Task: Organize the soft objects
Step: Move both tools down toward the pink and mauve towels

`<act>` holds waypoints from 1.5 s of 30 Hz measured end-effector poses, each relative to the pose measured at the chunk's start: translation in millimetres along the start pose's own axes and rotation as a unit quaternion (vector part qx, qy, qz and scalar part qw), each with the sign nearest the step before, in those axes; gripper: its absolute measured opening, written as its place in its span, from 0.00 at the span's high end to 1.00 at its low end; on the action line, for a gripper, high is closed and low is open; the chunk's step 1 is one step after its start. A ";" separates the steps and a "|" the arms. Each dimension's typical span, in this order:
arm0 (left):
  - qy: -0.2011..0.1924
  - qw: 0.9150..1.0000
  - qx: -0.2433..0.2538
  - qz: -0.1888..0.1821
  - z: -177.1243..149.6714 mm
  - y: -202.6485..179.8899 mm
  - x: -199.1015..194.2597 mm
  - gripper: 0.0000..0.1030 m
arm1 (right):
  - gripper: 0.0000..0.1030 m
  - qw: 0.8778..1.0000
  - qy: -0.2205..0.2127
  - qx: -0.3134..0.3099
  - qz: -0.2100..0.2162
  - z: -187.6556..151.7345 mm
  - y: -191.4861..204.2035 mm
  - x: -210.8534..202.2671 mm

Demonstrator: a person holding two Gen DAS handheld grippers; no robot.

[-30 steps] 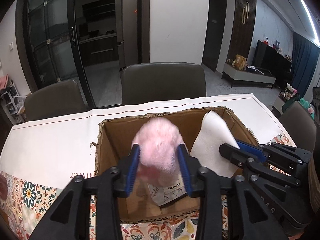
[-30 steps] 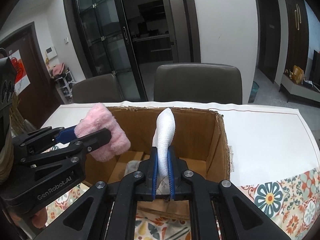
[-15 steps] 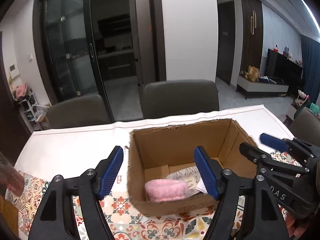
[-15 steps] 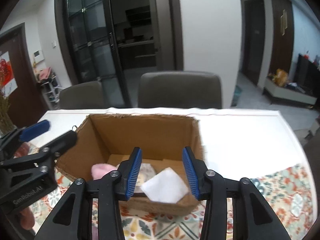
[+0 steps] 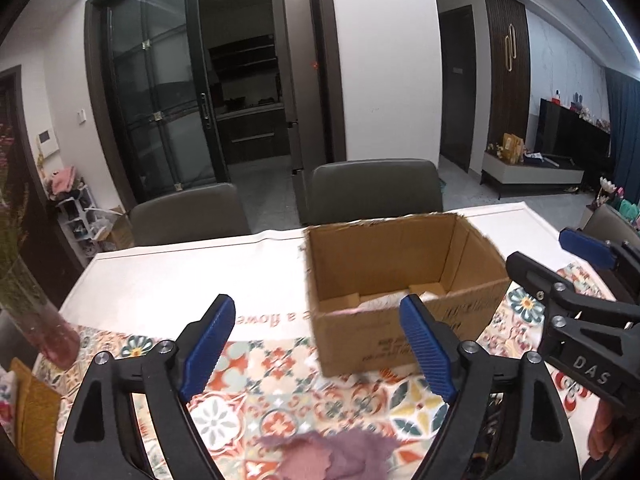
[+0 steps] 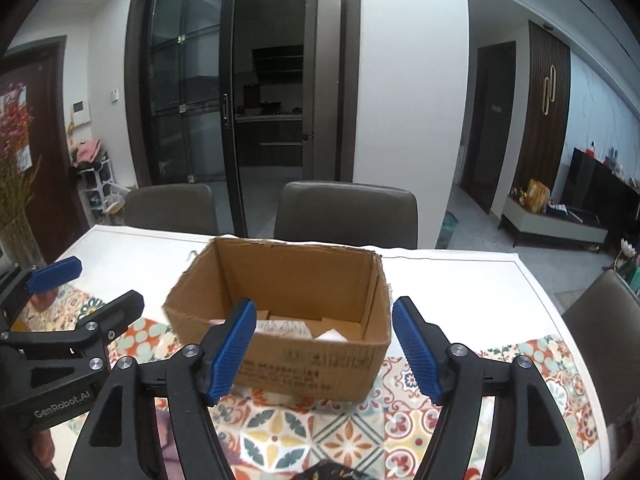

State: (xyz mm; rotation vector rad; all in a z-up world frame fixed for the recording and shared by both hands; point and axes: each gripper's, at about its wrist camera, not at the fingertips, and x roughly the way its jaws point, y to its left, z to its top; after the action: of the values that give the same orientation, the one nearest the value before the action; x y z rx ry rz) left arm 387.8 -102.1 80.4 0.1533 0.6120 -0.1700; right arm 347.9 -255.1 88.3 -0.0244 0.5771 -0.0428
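An open cardboard box [image 5: 400,276] [image 6: 288,280] stands on the table. Inside it lie a white soft thing [image 6: 330,335] and a patterned cloth [image 6: 284,326]; a pink edge [image 5: 346,311] shows at its front wall. My left gripper [image 5: 316,344] is open and empty, drawn back in front of the box and left of it. My right gripper [image 6: 324,348] is open and empty, just before the box's front wall. A mauve fuzzy cloth [image 5: 336,456] lies on the table below the left gripper.
The table has a white runner [image 5: 180,276] and a patterned tile cloth [image 6: 320,432]. A glass vase with dried flowers [image 5: 36,312] stands at the left. A yellow cloth [image 5: 34,412] lies at the near left edge. Grey chairs [image 6: 344,212] stand behind the table.
Both grippers let go of the pink fuzzy thing and the white soft thing into the box, opened wide and pulled back toward me.
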 end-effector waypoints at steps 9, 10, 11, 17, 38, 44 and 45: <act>0.013 1.000 -0.008 0.014 -38.0 32.9 -33.9 0.16 | 0.31 0.999 0.011 -0.022 0.032 -21.7 38.5 -24.8; 0.014 1.000 -0.009 0.014 -42.0 36.2 -37.4 0.16 | 0.31 0.999 0.015 -0.024 0.038 -25.2 44.4 -26.8; 0.017 1.000 -0.008 0.014 -46.8 39.8 -41.3 0.16 | 0.31 0.999 0.019 -0.024 0.043 -28.4 48.2 -27.9; 0.024 0.999 -0.021 0.027 -73.7 60.4 -61.9 0.16 | 0.31 0.997 0.034 -0.028 0.068 -46.5 66.2 -31.1; 0.154 0.987 -0.037 0.022 -168.6 68.8 -30.4 0.16 | 0.31 0.964 0.175 -0.094 0.177 -123.3 114.2 42.6; 0.190 0.981 -0.041 0.006 -190.1 66.7 -11.6 0.17 | 0.31 0.948 0.213 -0.129 0.199 -139.6 125.8 62.3; 0.196 0.980 -0.044 0.002 -192.8 67.0 -8.0 0.17 | 0.31 0.945 0.218 -0.134 0.205 -141.4 128.4 65.3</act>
State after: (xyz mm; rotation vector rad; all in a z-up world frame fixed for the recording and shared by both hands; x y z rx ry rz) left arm 287.7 1.2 -64.5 0.1027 1.0101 -0.1090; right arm 329.7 -131.5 -70.3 -0.1629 1.0199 0.4470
